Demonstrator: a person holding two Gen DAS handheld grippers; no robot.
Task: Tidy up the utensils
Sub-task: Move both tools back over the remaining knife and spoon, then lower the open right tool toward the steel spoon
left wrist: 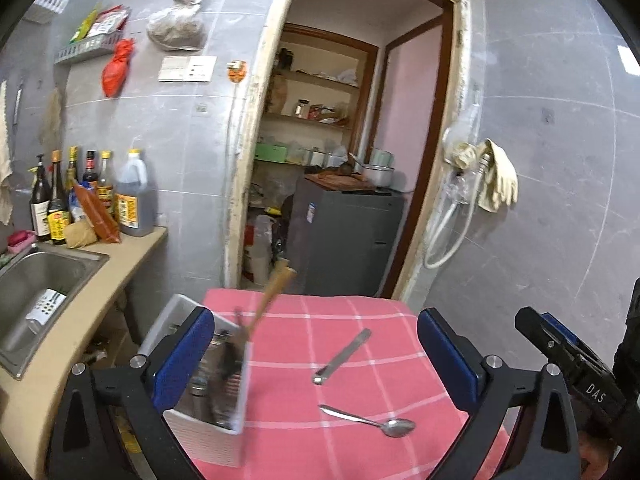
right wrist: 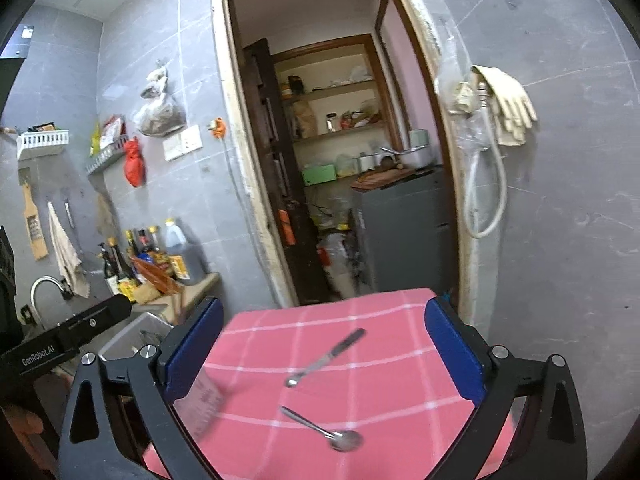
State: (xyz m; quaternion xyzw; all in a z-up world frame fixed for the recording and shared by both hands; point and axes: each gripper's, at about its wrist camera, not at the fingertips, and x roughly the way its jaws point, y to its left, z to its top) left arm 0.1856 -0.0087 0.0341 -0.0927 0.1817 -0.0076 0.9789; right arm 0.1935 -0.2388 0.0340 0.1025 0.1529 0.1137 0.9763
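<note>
Both my tools are spread wide with nothing in them, left tool (left wrist: 316, 364) and right tool (right wrist: 320, 360). On the tabletop (left wrist: 360, 312), a spoon (left wrist: 372, 420) lies near the front edge, a metal handle (left wrist: 342, 356) mid-cloth, the white bin (left wrist: 208, 436) of utensils at the left edge.

White letters "DAS" stand on the black body of the right gripper (left wrist: 596, 390), at four o'clock in the left wrist view. "GenRobot.AI" stands on the left gripper (right wrist: 38, 358), at nine o'clock in the right wrist view. The bottle labels (left wrist: 128, 208) are too small to read.
</note>
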